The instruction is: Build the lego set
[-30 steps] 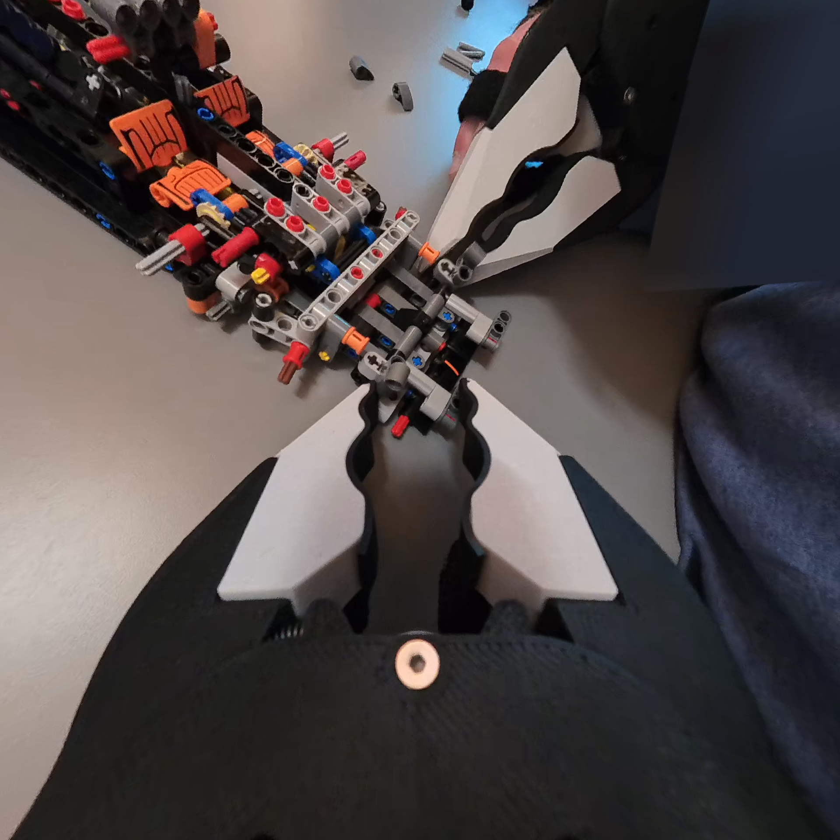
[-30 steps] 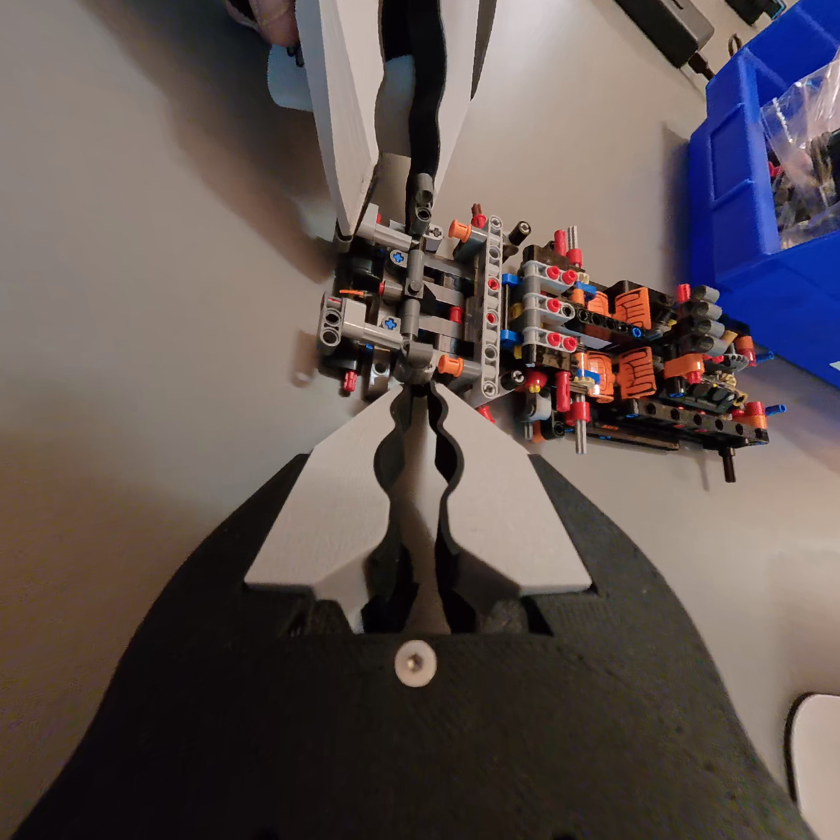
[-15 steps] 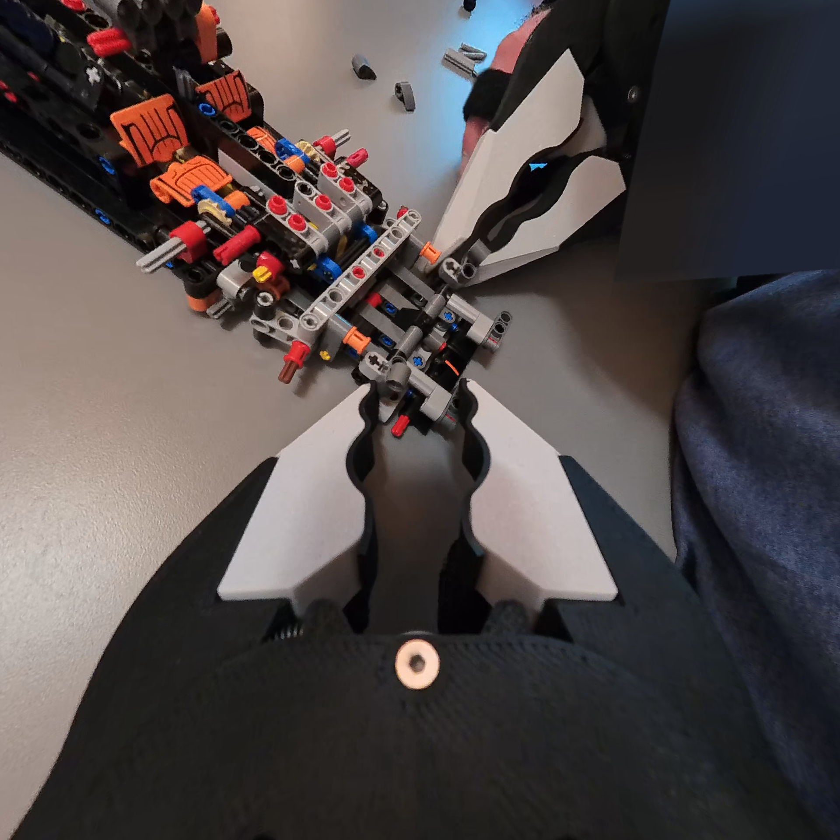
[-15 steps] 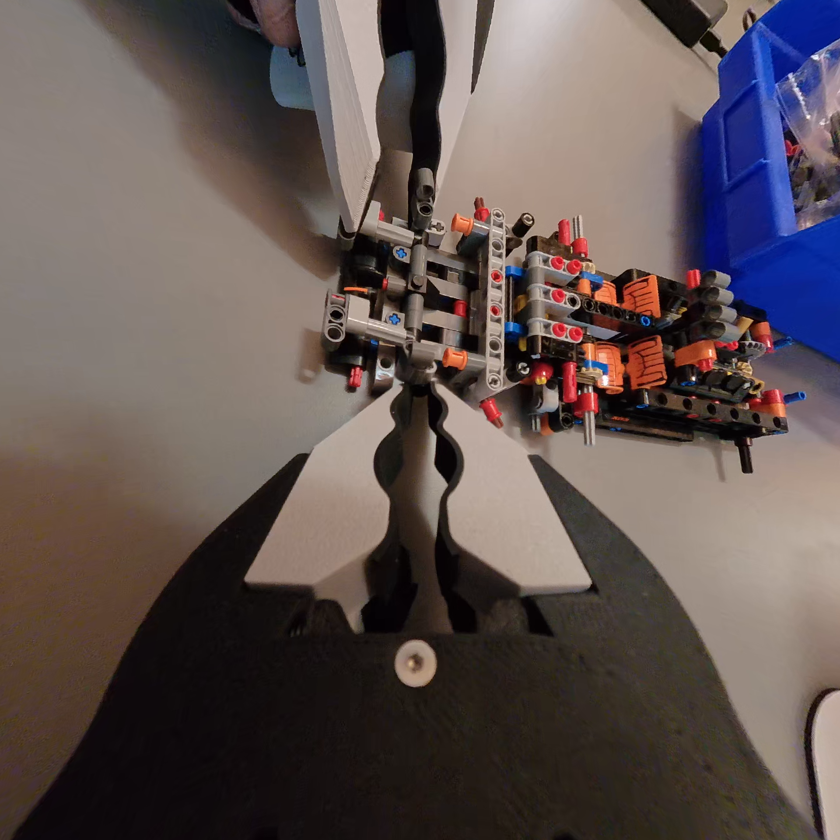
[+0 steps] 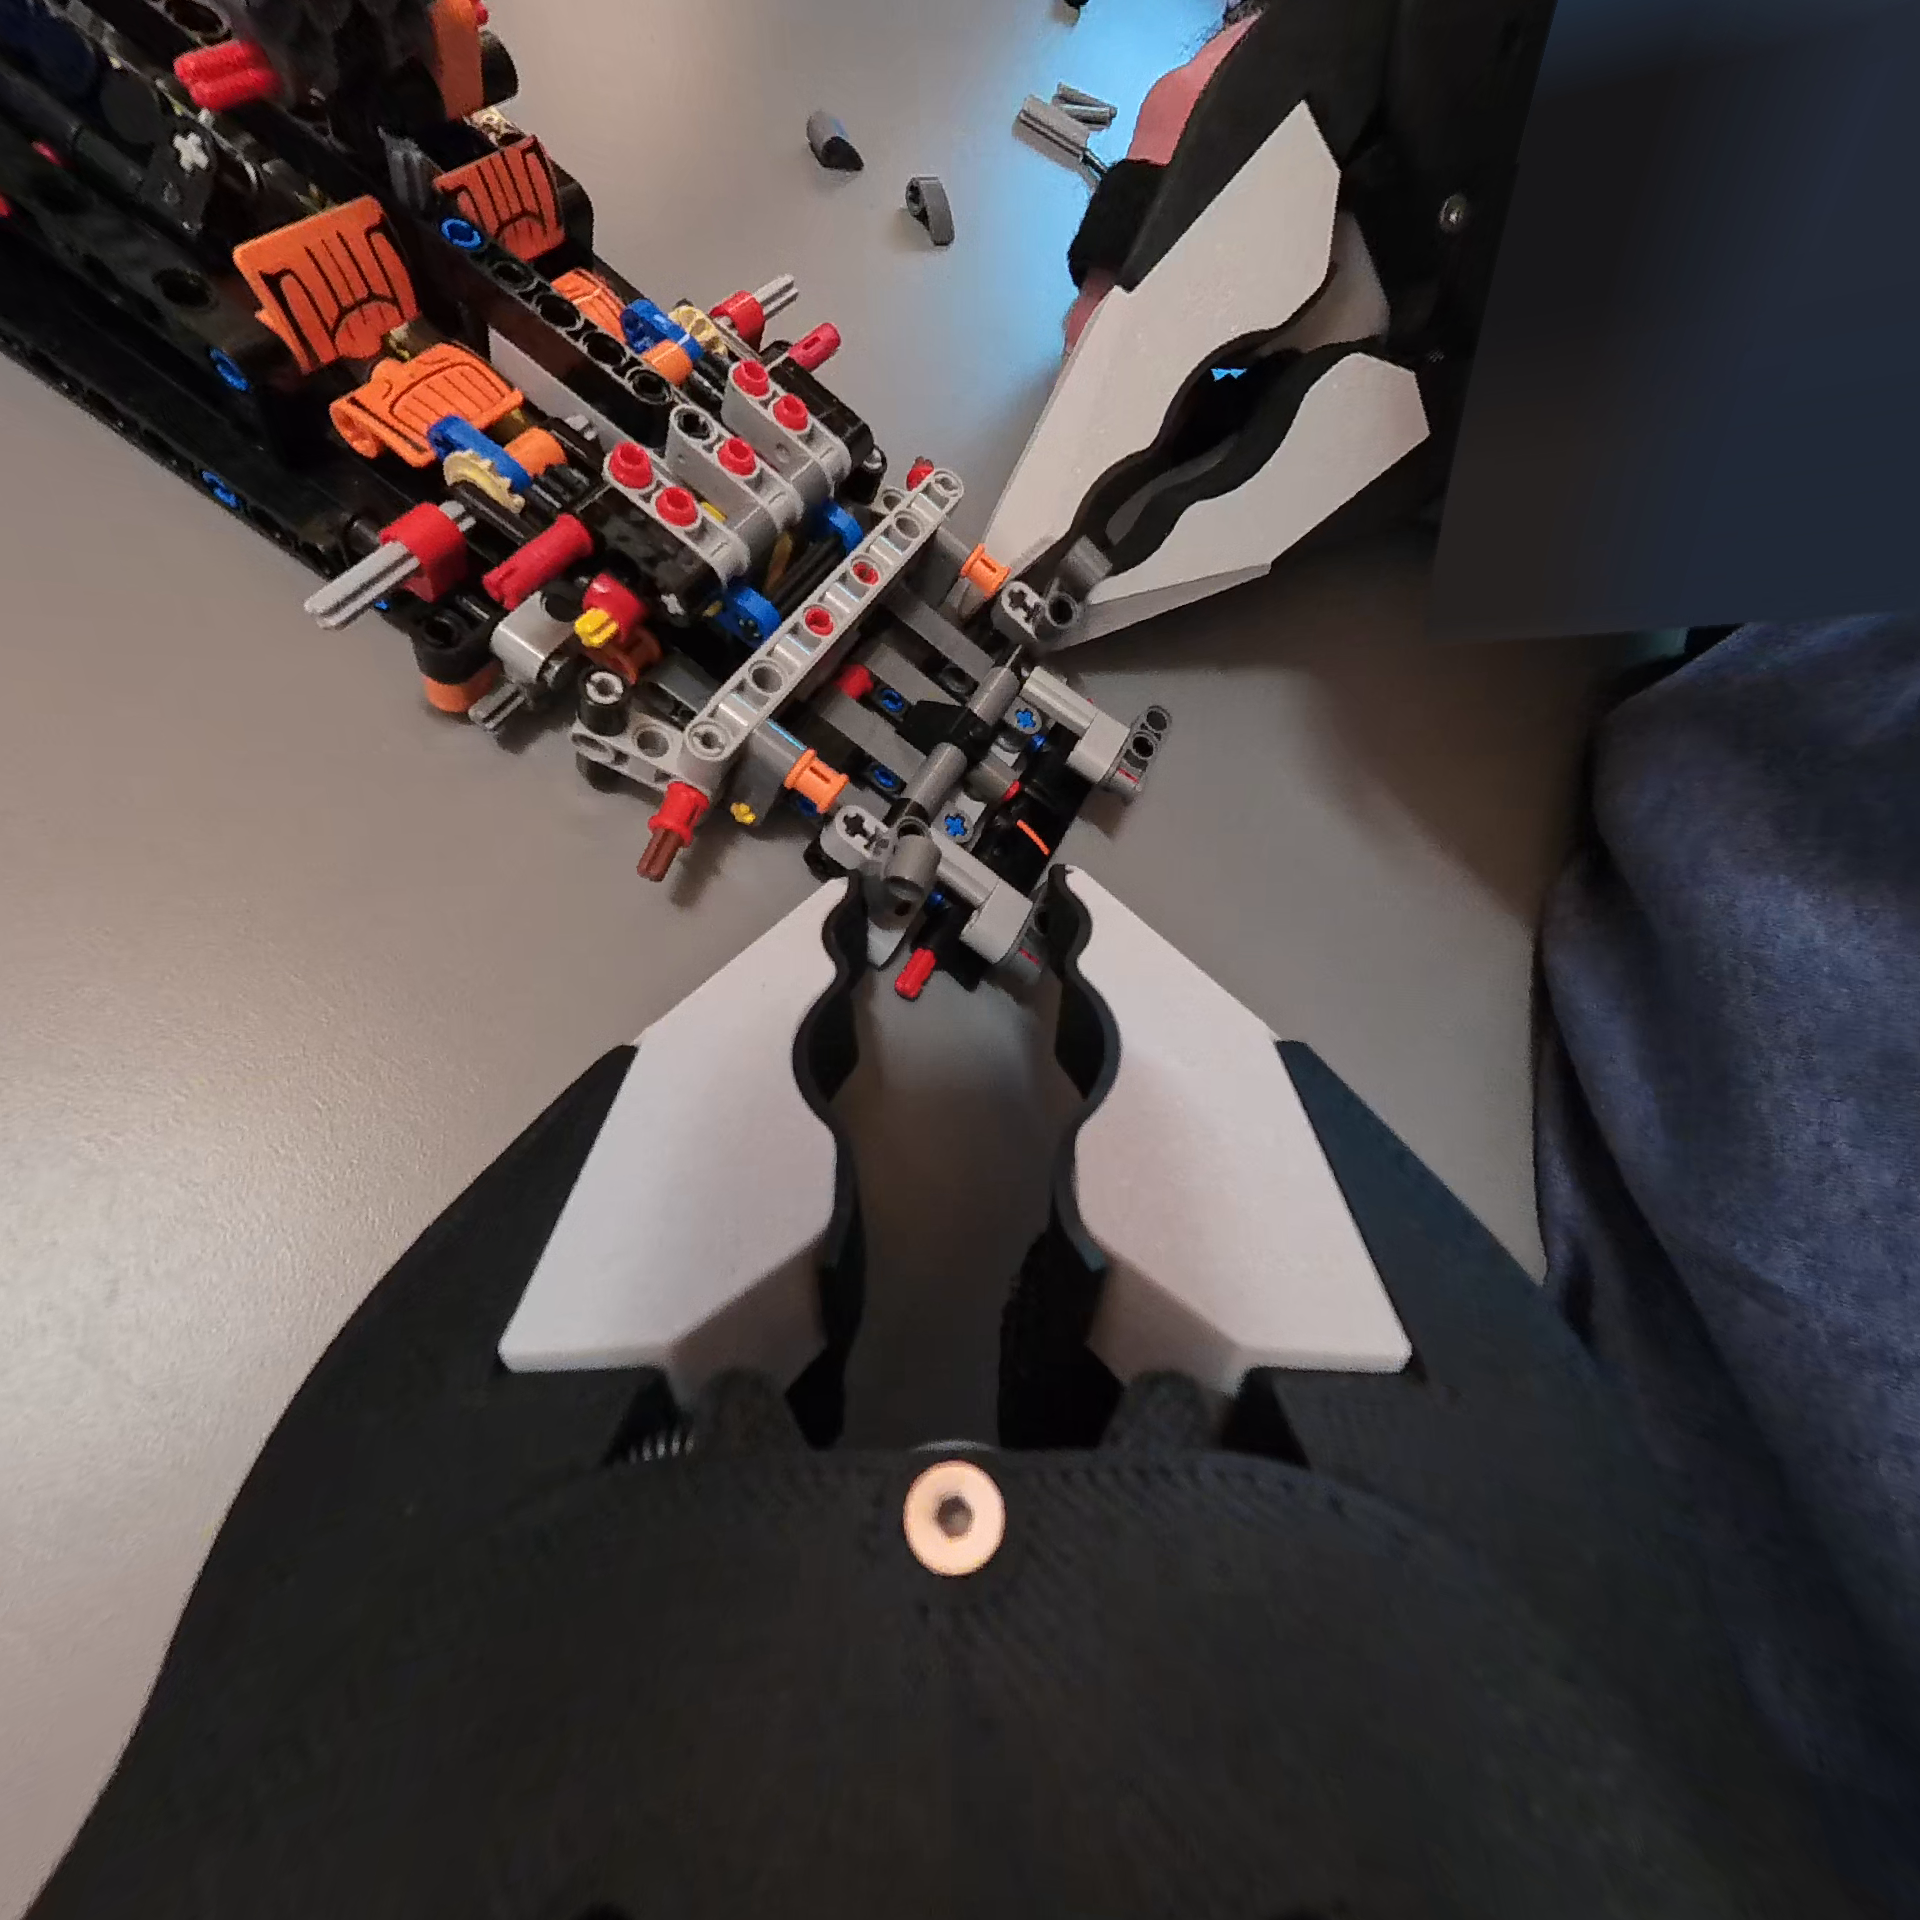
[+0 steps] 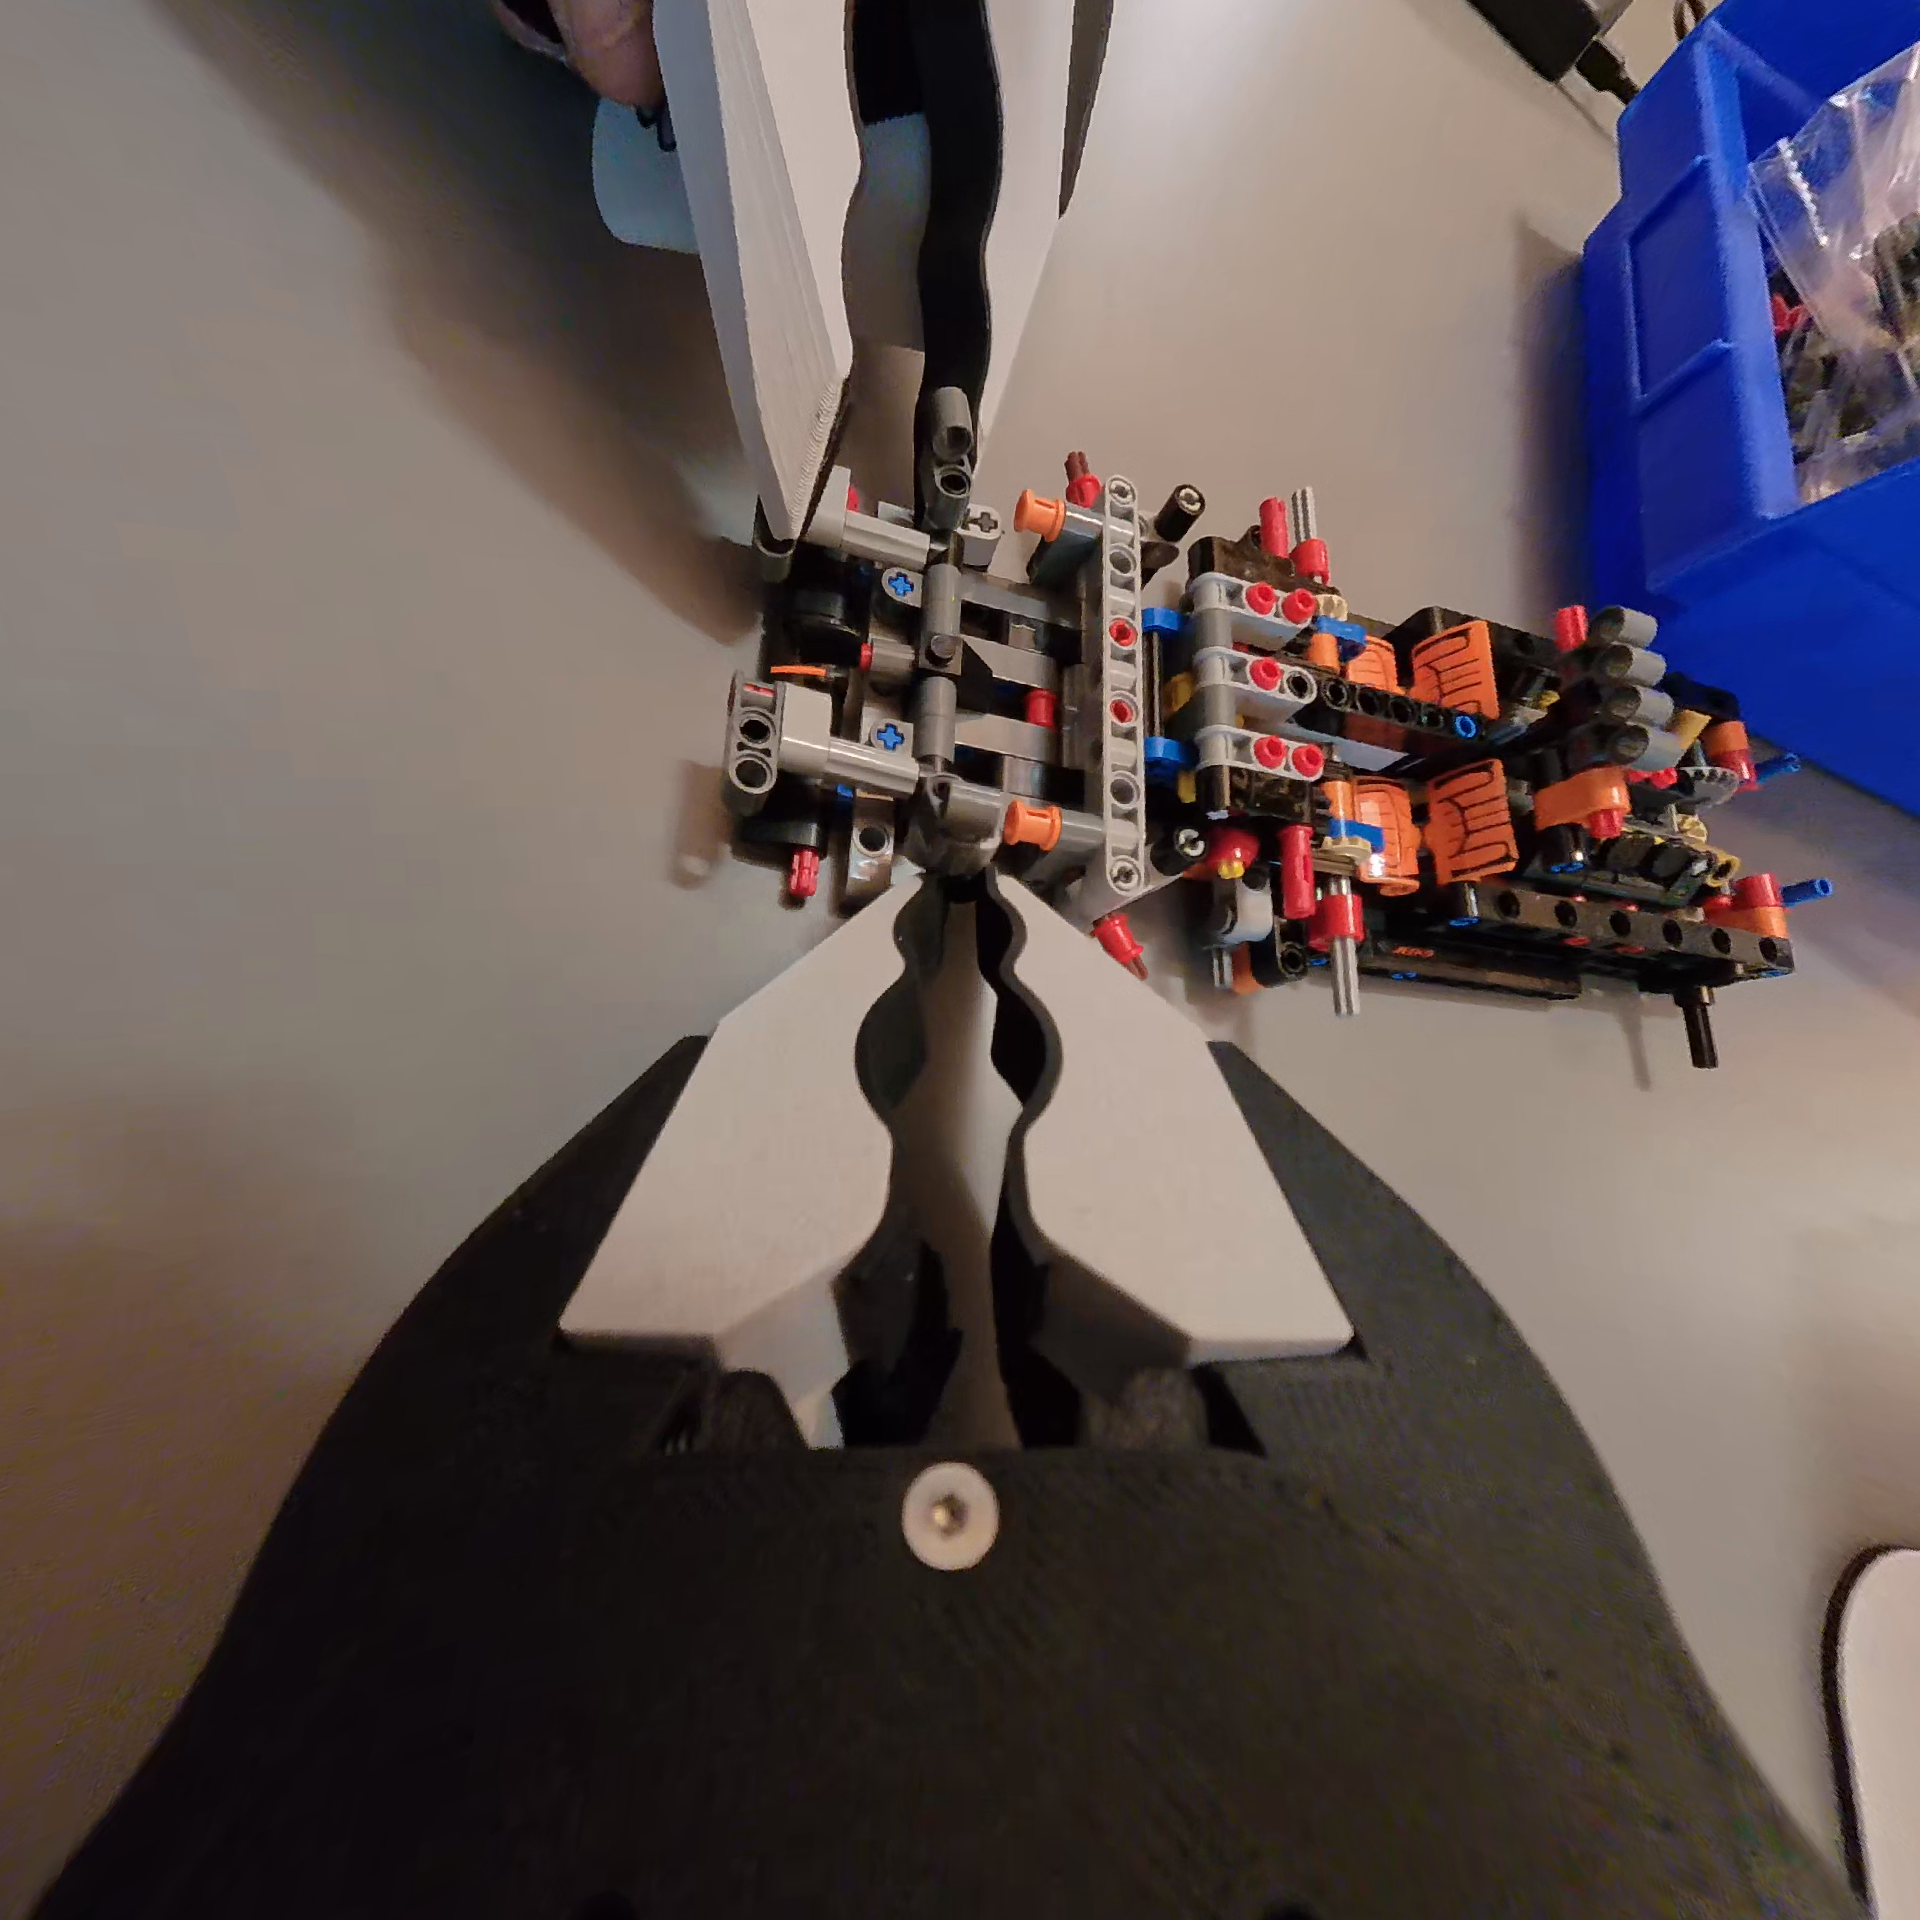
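Observation:
A long lego model [image 5: 644,499] of black, grey, orange and red parts lies on the grey table [image 5: 208,987]. My left gripper [image 5: 954,894] clamps the model's near grey end beam [image 5: 997,920] between its fingertips. My right gripper [image 6: 951,899] is nearly closed on a grey connector [image 6: 961,816] at the model's side. It also shows in the left wrist view [image 5: 1060,613], at the model's far side. The left gripper shows at the top of the right wrist view [image 6: 894,488], with a dark grey connector [image 6: 951,447] between its fingers.
A blue bin [image 6: 1714,364] with bagged parts stands beyond the model's far end. Small loose grey pieces [image 5: 925,208] lie on the table behind the model. Dark blue cloth [image 5: 1745,1039] fills the right of the left wrist view. A white object [image 6: 1881,1714] sits at the lower right. My right fingertips sit around 7 centimeters from my left ones.
Both grippers keep their hold. The right wrist view has shifted a little, so the model and the bin sit slightly more to the right in it.

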`<state>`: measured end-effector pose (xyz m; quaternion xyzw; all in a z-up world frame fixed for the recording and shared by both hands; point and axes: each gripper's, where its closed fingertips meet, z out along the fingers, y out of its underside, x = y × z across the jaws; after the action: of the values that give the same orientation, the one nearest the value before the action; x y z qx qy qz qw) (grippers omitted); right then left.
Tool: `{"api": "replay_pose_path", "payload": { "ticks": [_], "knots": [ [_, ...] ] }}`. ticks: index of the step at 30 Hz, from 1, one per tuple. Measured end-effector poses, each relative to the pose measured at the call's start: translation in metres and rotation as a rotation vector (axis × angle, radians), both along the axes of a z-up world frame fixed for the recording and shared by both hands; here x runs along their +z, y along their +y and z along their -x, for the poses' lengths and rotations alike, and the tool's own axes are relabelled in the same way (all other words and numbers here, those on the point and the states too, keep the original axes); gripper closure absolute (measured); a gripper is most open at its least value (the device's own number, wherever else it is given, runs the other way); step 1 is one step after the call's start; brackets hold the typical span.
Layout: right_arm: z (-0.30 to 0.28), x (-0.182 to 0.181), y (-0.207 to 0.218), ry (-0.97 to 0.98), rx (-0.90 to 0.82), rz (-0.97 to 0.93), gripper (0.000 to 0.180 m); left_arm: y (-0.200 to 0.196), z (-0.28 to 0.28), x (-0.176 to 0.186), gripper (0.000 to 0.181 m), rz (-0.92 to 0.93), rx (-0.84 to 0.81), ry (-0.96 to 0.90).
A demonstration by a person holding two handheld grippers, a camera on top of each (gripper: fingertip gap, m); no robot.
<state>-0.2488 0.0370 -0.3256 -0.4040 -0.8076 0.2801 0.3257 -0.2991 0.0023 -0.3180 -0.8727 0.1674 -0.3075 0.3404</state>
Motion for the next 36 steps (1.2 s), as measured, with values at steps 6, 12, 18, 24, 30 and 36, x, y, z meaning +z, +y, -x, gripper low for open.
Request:
{"api": "replay_pose_path", "payload": {
  "ticks": [6, 12, 18, 24, 30, 36],
  "knots": [
    [0.000, -0.001, -0.001, -0.026, 0.013, 0.034, 0.174, 0.000, 0.001, 0.000, 0.149, 0.003, -0.001, 0.001],
    [0.003, -0.001, -0.001, 0.000, 0.050, -0.013, 0.175, 0.000, 0.002, -0.001, 0.149, 0.007, 0.001, 0.003],
    [0.008, -0.001, -0.001, 0.020, 0.098, -0.047, 0.175, -0.001, 0.003, -0.001, 0.150, 0.011, 0.000, 0.007],
    [0.015, -0.002, 0.001, 0.006, 0.134, -0.023, 0.175, -0.001, 0.003, -0.002, 0.150, 0.015, 0.000, 0.007],
    [0.022, -0.002, 0.002, 0.001, 0.158, -0.013, 0.175, -0.001, 0.004, -0.002, 0.151, 0.018, 0.002, 0.003],
    [0.022, -0.002, 0.001, -0.003, 0.189, -0.007, 0.175, 0.000, 0.005, -0.003, 0.156, 0.014, 0.013, 0.018]
  ]
}}
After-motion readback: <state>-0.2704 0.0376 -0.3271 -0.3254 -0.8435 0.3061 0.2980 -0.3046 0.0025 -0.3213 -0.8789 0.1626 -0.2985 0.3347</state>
